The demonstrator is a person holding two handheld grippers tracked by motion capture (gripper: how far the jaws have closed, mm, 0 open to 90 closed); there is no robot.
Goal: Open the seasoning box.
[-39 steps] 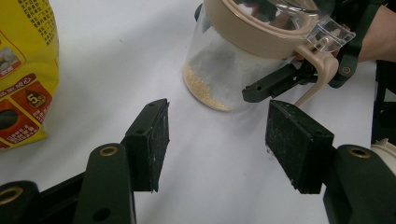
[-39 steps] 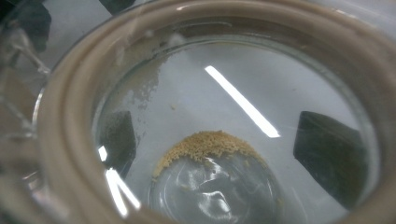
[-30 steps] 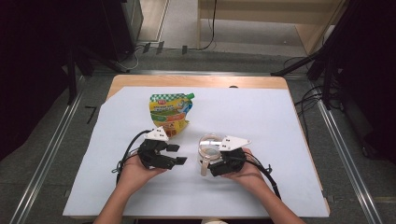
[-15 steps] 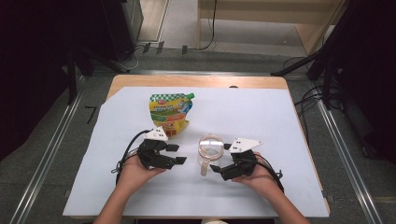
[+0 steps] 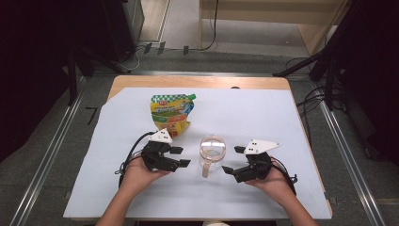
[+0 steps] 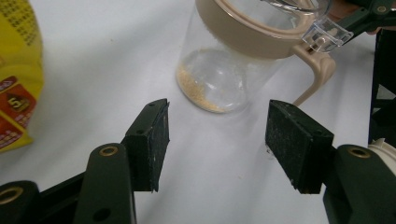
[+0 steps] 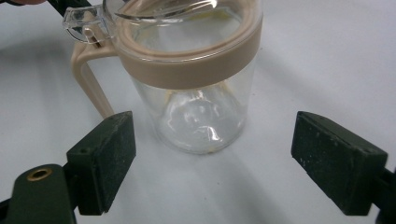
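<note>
- Jar (image 5: 212, 149): clear glass w/ tan lid ring and side handle, upright on the counter (image 5: 263, 113) between the two grippers; long axis vertical. A thin layer of pale grains sits at the bottom.
- Handle points toward the person's edge, slightly nearer the right side.
- Left gripper (image 5: 181, 157): jaws part-open, nothing between them; jar lies straight ahead of them, apart, no contact.
- Right gripper (image 5: 234, 159): jaws wide, have just been closing slightly, nothing between them; jar centred ahead, pads clear of the glass.
- Both sit about equally near; neither holds the jar.
- Yellow pouch (image 5: 171, 113) lies flat behind the left gripper, well apart from the jar.
- Judgement: next grasp needs a level approach across the vertical axis; jaws must straddle the body, clear of the handle.
</note>
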